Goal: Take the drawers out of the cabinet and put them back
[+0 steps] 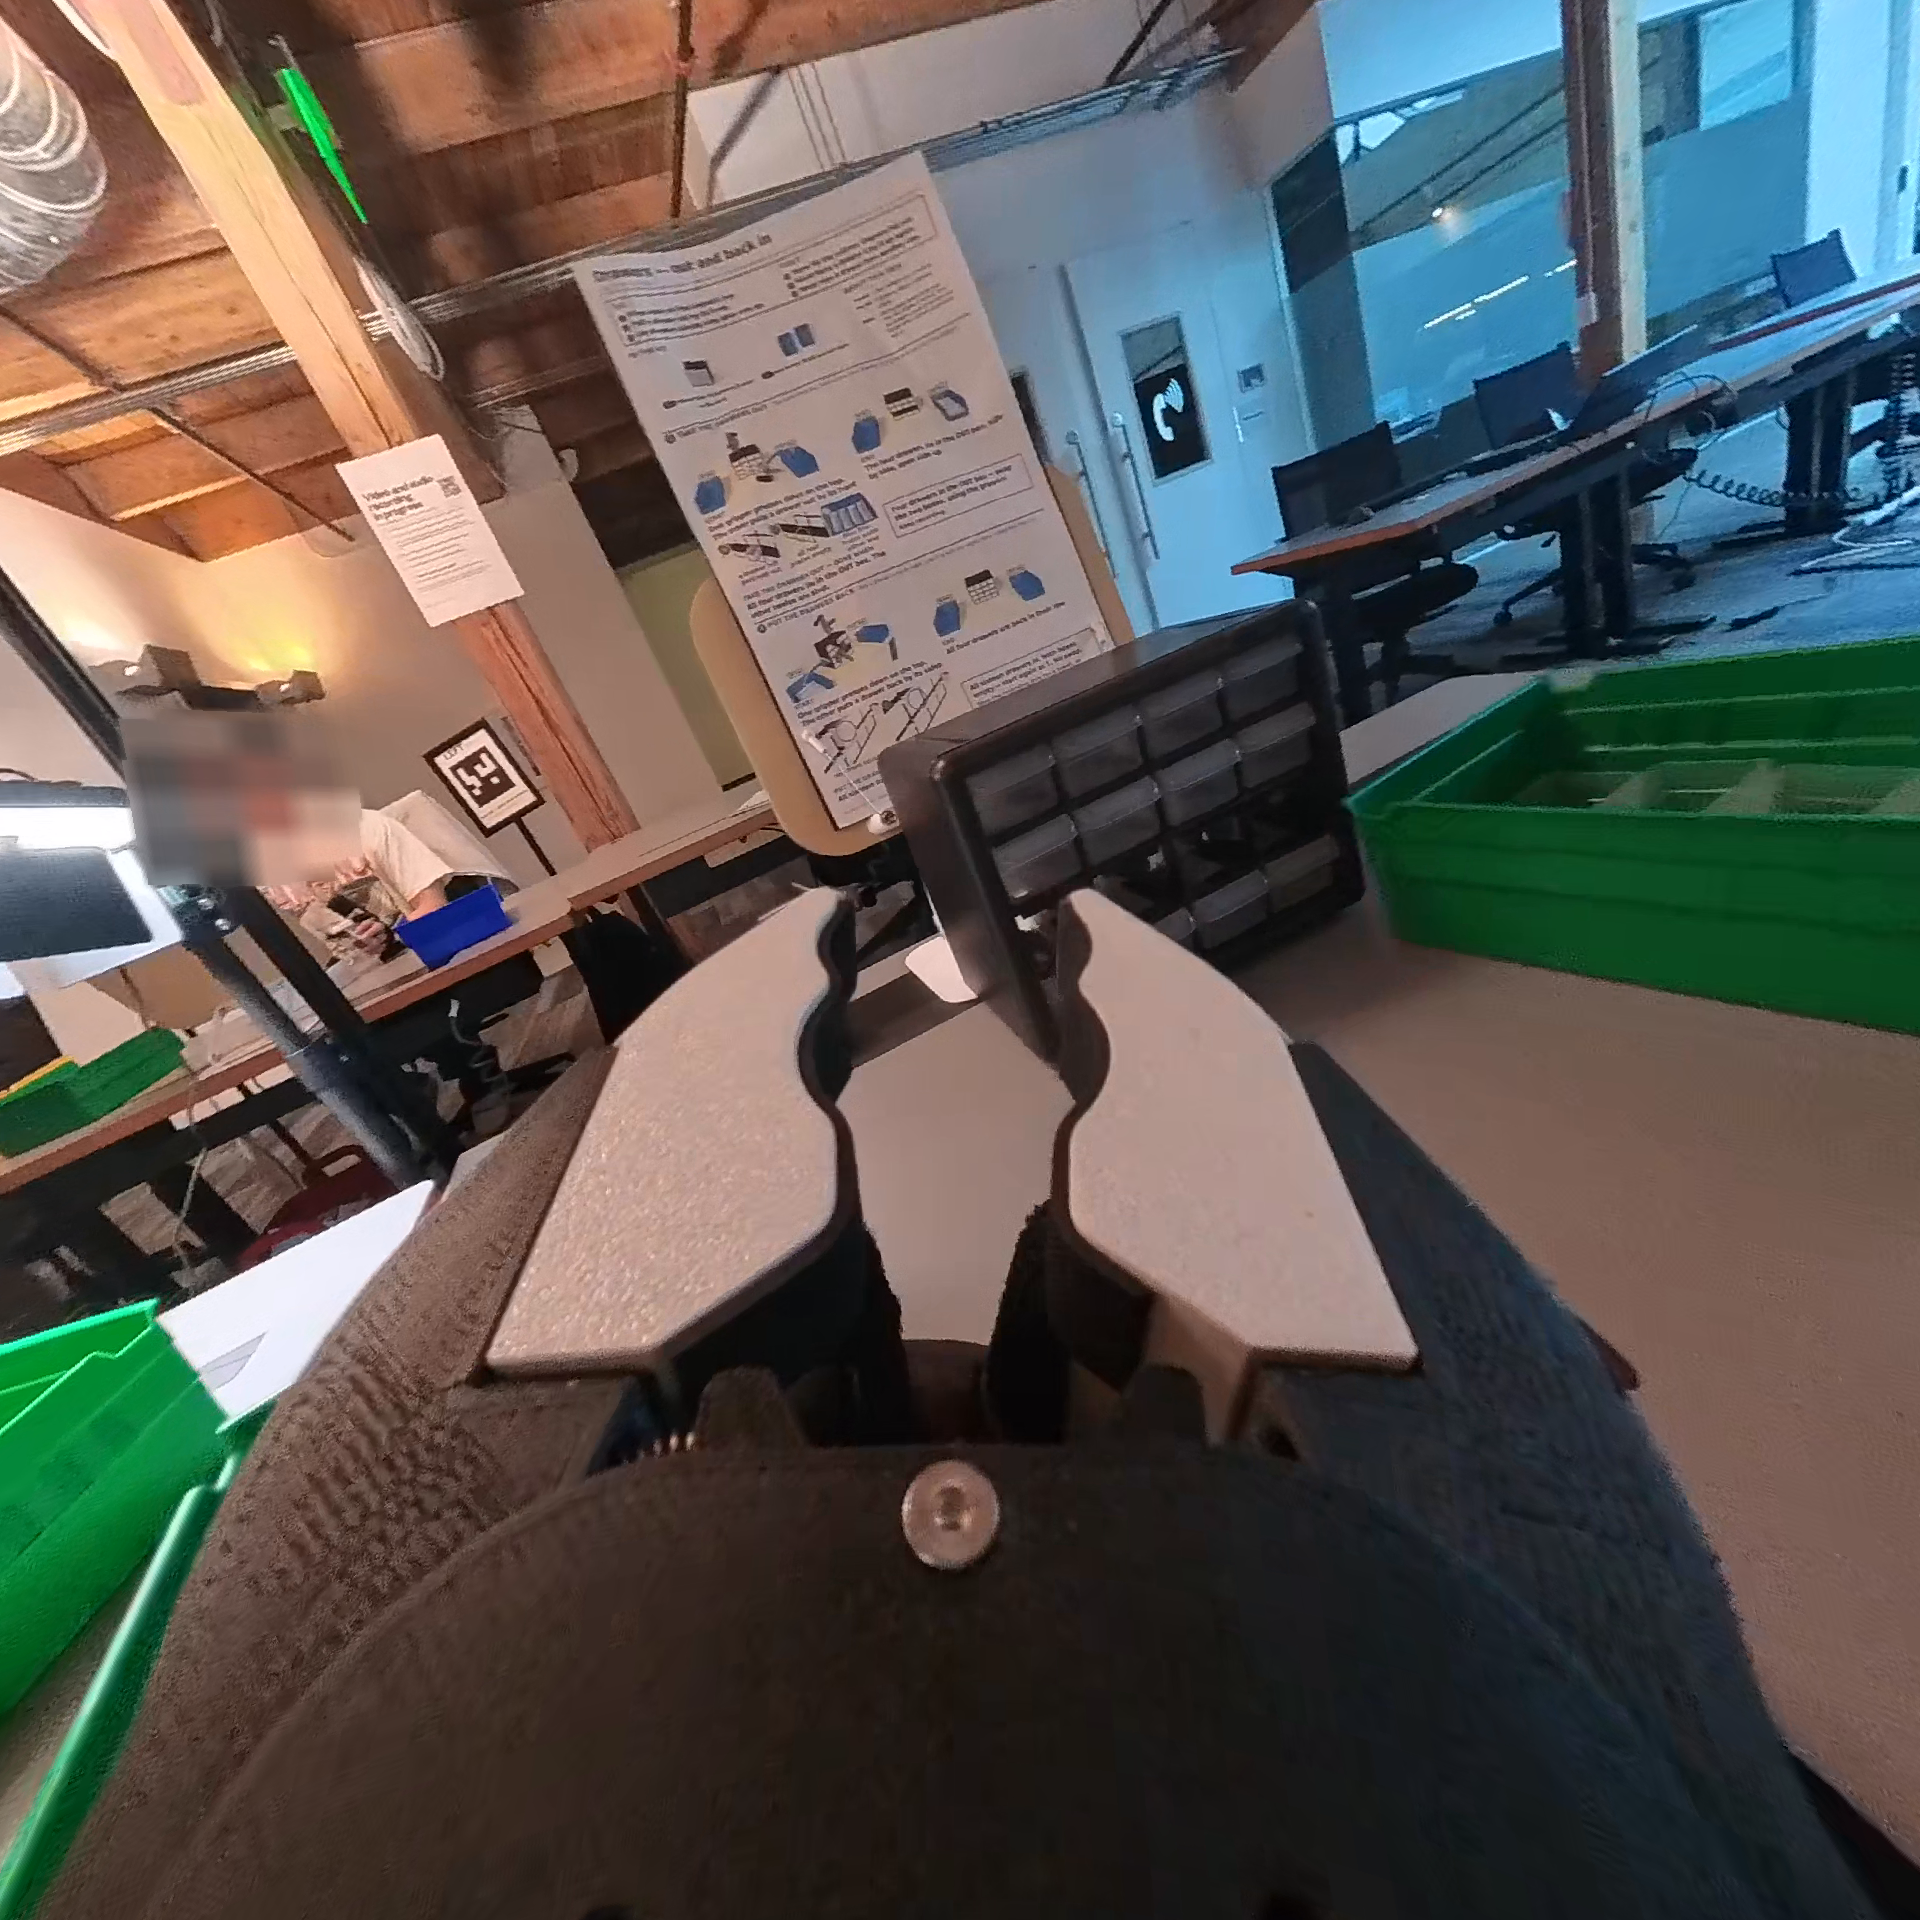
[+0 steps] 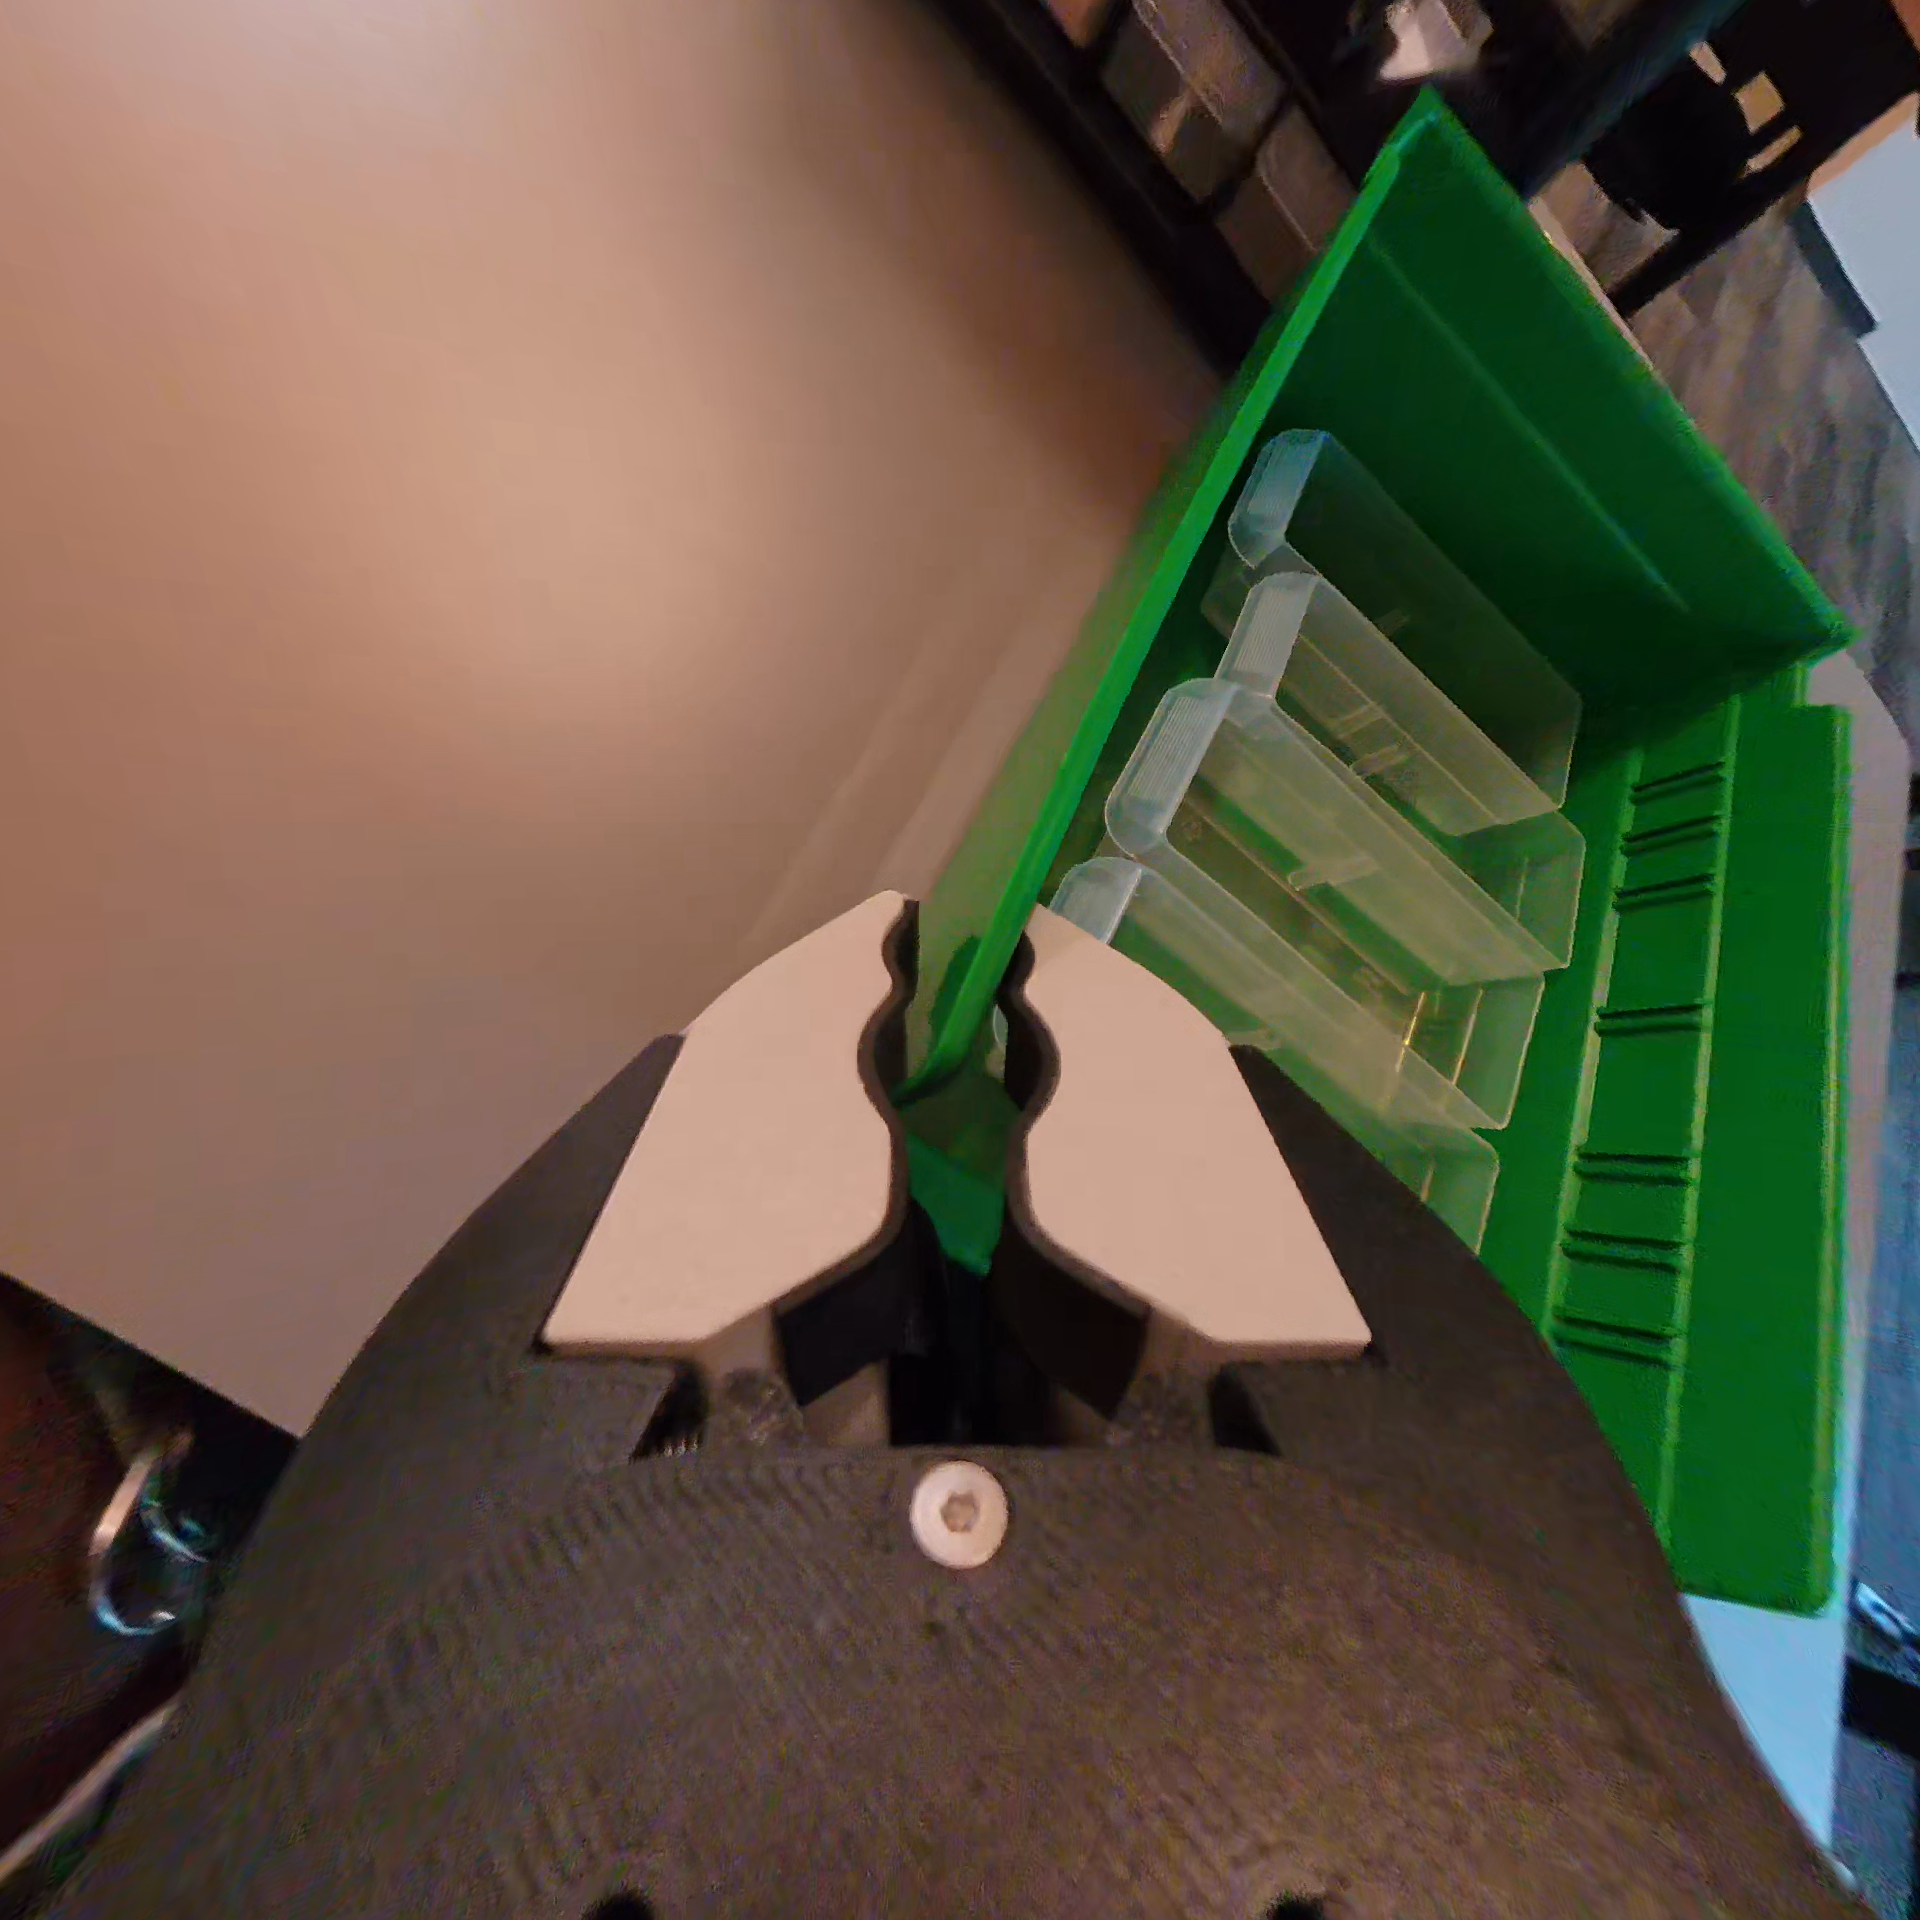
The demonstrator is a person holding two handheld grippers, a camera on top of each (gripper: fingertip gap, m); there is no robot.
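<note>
A black drawer cabinet stands on the tan table; most slots hold clear drawers, and some lower slots look dark and empty. My left gripper is open and empty, raised a short way in front of the cabinet's lower left corner. My right gripper is shut on the rim of a green bin, at its near corner. Several clear plastic drawers lie side by side inside that bin. The cabinet's edge shows at the top of the right wrist view.
The green bin sits to the right of the cabinet. Another green bin and a white sheet lie at the near left. A hanging instruction poster is behind the cabinet. A person sits at a far table on the left.
</note>
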